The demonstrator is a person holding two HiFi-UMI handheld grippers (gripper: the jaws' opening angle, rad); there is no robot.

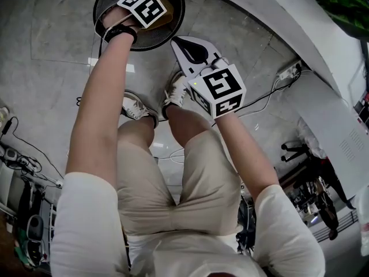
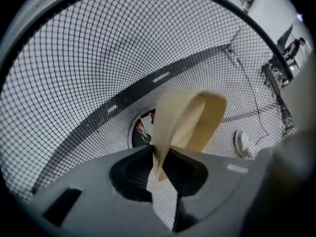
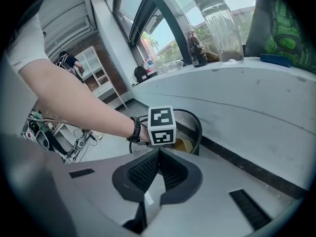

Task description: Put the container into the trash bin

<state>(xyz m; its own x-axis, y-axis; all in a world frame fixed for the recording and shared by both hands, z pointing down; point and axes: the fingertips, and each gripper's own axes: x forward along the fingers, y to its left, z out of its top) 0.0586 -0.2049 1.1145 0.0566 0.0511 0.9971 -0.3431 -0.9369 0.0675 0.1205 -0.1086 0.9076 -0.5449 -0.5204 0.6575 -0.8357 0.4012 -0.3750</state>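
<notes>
**A:** Left gripper [image 2: 159, 168] status?
**B:** We had it pointing straight down, jaws pinched narrow on one edge of the tan container [image 2: 186, 120]. The rest of the container flared out past the tips.
**A:** Where was the container?
**B:** Inside the black mesh trash bin [image 2: 74, 83], below the rim, with the bin's bottom showing beyond it. In the head view we saw the left gripper over the bin's mouth.
**A:** Right gripper [image 3: 159, 154]?
**B:** Tips together, nothing between them. We held it near the bin's rim, outside it, tilted down toward the bin.
**A:** Further out?
**B:** The bin stood on the grey floor [image 1: 52, 51] near the foot of a curved white ledge [image 3: 237, 88]. We saw a clear bottle [image 3: 219, 26] on the ledge's top.
</notes>
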